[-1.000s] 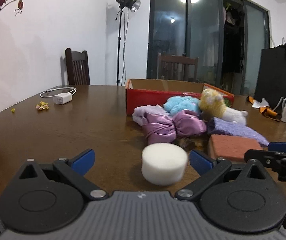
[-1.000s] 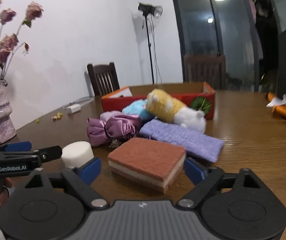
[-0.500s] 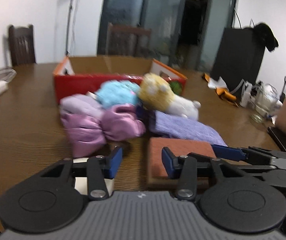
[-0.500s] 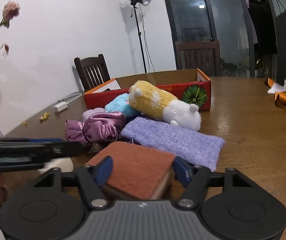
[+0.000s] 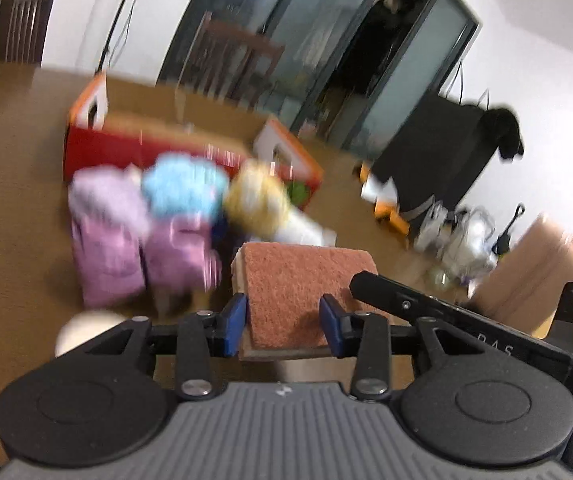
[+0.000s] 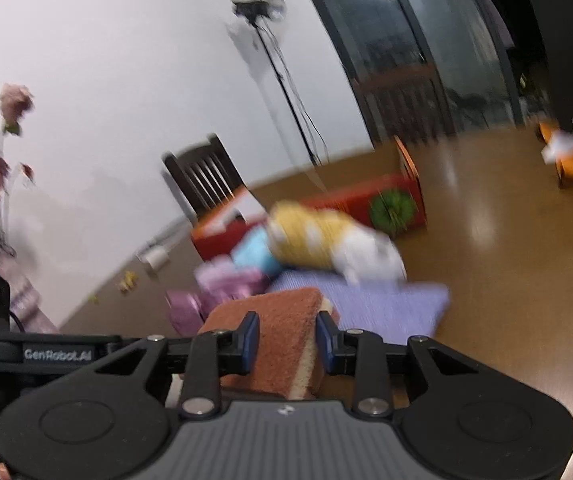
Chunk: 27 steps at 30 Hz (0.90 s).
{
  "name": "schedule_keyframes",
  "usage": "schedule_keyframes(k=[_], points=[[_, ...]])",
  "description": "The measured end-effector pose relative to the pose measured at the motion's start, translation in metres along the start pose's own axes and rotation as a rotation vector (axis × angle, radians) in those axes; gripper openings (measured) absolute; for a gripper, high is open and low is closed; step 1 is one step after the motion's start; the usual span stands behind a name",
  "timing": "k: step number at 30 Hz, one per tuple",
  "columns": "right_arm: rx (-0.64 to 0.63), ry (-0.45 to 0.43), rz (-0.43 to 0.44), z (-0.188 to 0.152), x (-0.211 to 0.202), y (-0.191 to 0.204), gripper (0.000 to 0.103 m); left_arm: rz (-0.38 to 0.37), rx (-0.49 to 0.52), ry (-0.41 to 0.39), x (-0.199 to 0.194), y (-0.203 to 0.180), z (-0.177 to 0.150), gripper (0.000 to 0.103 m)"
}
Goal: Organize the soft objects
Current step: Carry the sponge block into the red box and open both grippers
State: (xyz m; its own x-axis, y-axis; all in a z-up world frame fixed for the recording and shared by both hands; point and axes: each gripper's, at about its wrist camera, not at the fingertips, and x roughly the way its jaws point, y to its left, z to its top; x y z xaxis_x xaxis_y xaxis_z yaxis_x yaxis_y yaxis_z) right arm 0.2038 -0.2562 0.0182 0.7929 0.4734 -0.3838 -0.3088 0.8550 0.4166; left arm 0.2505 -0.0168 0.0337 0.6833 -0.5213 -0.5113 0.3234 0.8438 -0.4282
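Both claws clamp the same sponge (image 5: 298, 280), their jaws having just been closing. The left claw (image 5: 282, 326) pinches its near edge at lower centre of the left view; the right claw (image 6: 286, 340) squeezes it at lower centre of the right view. Above it, mid-frame and blurred, lie a purple bow (image 5: 142, 248), a blue plush (image 5: 184, 188) and a yellow toy (image 6: 306, 236), in front of a red box (image 6: 366, 200). A lilac cloth (image 6: 390, 304) lies right of the sponge in the right view. A white foam disc (image 5: 82, 326) sits on the table (image 5: 14, 184) at lower left of the left view.
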Motion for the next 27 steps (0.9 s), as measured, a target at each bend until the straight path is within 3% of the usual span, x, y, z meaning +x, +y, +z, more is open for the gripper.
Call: schedule_keyframes(k=[3, 6, 10, 14, 18, 21, 24, 27], points=[[-0.048, -0.029, 0.043, 0.043, 0.019, 0.005, 0.03, -0.008, -0.015, -0.059, 0.008, 0.012, 0.044, 0.04], [-0.095, -0.024, 0.071, 0.097, 0.066, 0.008, 0.03, 0.008, -0.034, -0.09, 0.029, 0.035, 0.099, 0.039], [-0.079, 0.058, 0.051, 0.162, 0.164, 0.0, 0.03, 0.071, -0.095, -0.034, 0.091, 0.084, 0.173, 0.039], [-0.064, 0.179, 0.021, 0.2, 0.261, -0.009, 0.03, 0.163, -0.163, 0.026, 0.149, 0.135, 0.219, 0.04], [-0.008, 0.325, 0.007, 0.221, 0.351, -0.033, 0.03, 0.272, -0.121, 0.081, 0.196, 0.167, 0.247, 0.04], [0.014, 0.396, -0.013, 0.219, 0.401, -0.044, 0.03, 0.339, -0.101, 0.119, 0.22, 0.18, 0.254, 0.042], [0.016, 0.429, -0.042, 0.21, 0.428, -0.045, 0.03, 0.371, -0.081, 0.143, 0.226, 0.184, 0.253, 0.045], [0.021, 0.446, -0.038, 0.201, 0.431, -0.045, 0.03, 0.373, -0.051, 0.107, 0.218, 0.181, 0.254, 0.051]])
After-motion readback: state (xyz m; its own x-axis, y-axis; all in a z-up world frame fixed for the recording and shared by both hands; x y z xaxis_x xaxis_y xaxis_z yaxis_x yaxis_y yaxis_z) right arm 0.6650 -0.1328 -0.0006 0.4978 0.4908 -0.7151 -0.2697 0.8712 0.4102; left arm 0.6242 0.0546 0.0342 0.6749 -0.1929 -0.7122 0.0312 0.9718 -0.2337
